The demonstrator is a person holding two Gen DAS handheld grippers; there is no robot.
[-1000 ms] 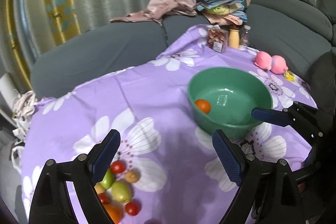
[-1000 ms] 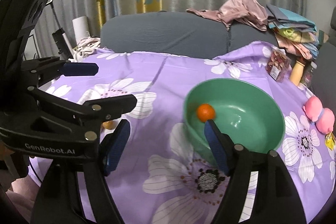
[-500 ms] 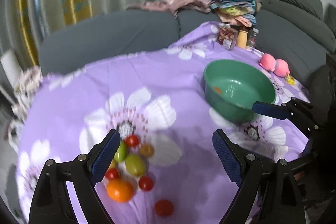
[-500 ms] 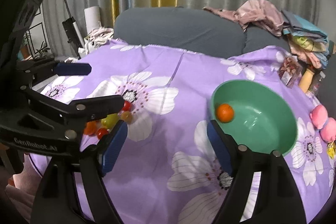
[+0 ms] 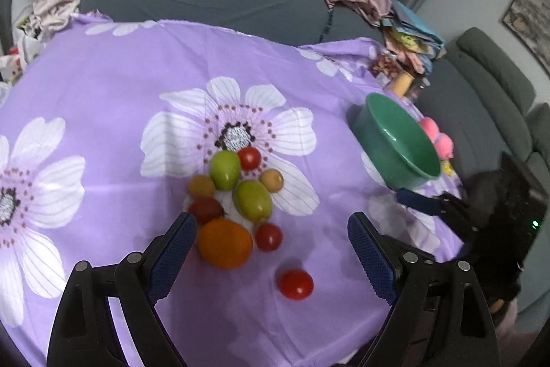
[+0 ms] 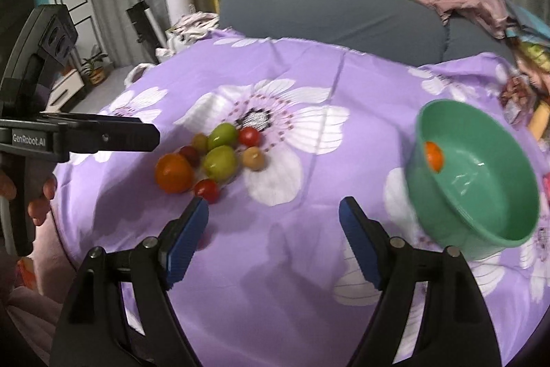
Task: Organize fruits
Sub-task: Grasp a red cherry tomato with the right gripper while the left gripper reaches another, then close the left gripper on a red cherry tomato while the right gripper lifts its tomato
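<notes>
Since the earlier frame, both views have swung from the green bowl (image 6: 471,181) toward the fruit cluster, which now lies just ahead of the left tongs (image 5: 271,250). Left tongs stand wide open and empty, the large orange (image 5: 225,243) just beside the left pad; right tongs (image 6: 273,229) are likewise open, gripping nothing, a cherry tomato (image 6: 206,190) near one pad. Outward, two green fruits (image 5: 225,169), further tomatoes and small yellowish fruits rest touching on the purple floral cloth (image 5: 103,85) covering the desk, one tomato (image 5: 295,284) apart, and a small orange (image 6: 433,156) sits inside the bowl.
</notes>
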